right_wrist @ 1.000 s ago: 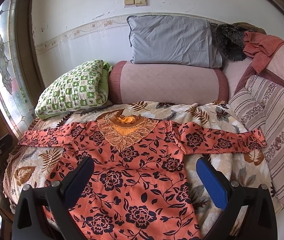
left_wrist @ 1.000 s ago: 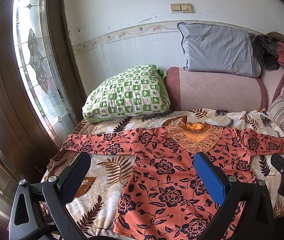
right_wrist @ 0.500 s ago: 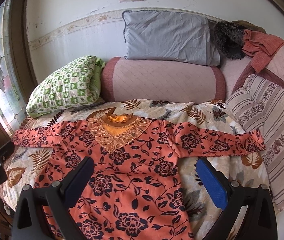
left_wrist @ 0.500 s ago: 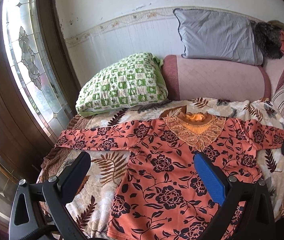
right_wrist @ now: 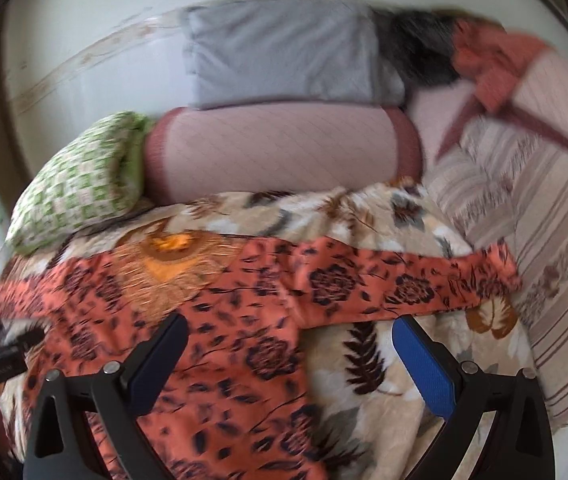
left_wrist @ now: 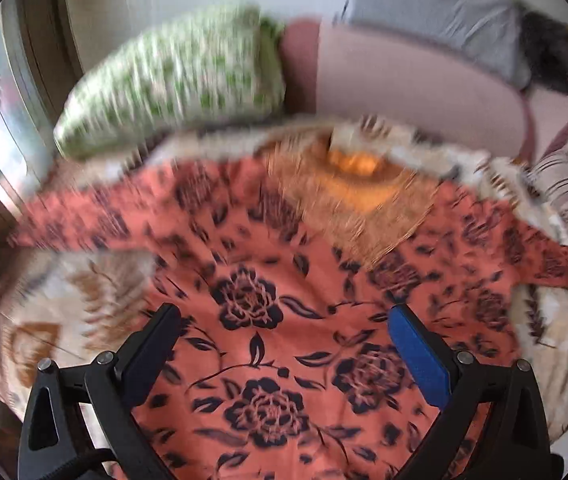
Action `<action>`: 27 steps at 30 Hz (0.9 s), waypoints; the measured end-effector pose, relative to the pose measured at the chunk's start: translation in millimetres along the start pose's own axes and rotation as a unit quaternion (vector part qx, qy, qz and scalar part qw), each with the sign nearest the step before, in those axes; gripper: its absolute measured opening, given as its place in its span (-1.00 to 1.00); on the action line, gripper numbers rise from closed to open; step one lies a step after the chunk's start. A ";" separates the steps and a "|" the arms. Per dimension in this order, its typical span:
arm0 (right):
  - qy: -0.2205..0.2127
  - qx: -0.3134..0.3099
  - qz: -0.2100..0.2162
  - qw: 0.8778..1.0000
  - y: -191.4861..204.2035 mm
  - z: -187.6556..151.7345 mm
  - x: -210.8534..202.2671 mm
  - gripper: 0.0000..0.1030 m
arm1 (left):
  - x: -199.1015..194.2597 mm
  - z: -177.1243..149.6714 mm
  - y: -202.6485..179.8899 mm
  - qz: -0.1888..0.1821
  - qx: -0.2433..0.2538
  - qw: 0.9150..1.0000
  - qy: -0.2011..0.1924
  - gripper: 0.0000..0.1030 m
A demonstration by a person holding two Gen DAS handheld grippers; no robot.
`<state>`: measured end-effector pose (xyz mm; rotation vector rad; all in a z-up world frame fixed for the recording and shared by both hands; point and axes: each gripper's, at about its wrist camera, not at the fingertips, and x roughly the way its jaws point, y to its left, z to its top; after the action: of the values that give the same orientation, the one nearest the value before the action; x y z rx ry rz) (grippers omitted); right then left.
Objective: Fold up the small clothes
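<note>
Orange floral top (left_wrist: 267,320) lies flat, front up, on leaf-print blanket (right_wrist: 364,364), sleeves spread to both sides. Neckline w/ gold lace yoke (left_wrist: 356,204) points toward pink bolster (right_wrist: 275,148). Green check pillow (right_wrist: 79,184) sits left of bolster; grey pillow (right_wrist: 284,52) rests atop it.

Left gripper (left_wrist: 284,344): fingers wide apart, nothing held, above top's chest area. Right gripper (right_wrist: 290,350): wide apart, nothing held, above top's side edge below right-hand sleeve (right_wrist: 404,284). Both views motion-blurred.
</note>
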<state>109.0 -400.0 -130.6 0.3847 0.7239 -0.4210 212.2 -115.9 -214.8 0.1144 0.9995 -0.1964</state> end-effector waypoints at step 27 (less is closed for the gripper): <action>-0.020 0.453 0.015 0.891 -327.7 -9.5 183.5 -0.92 | 132.4 -5.5 15.6 0.034 0.000 0.999 0.011 1.00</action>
<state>65.7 -716.5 -328.3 1.2630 0.4387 -0.7268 280.6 -114.4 -329.3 0.1507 1.0151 -0.1344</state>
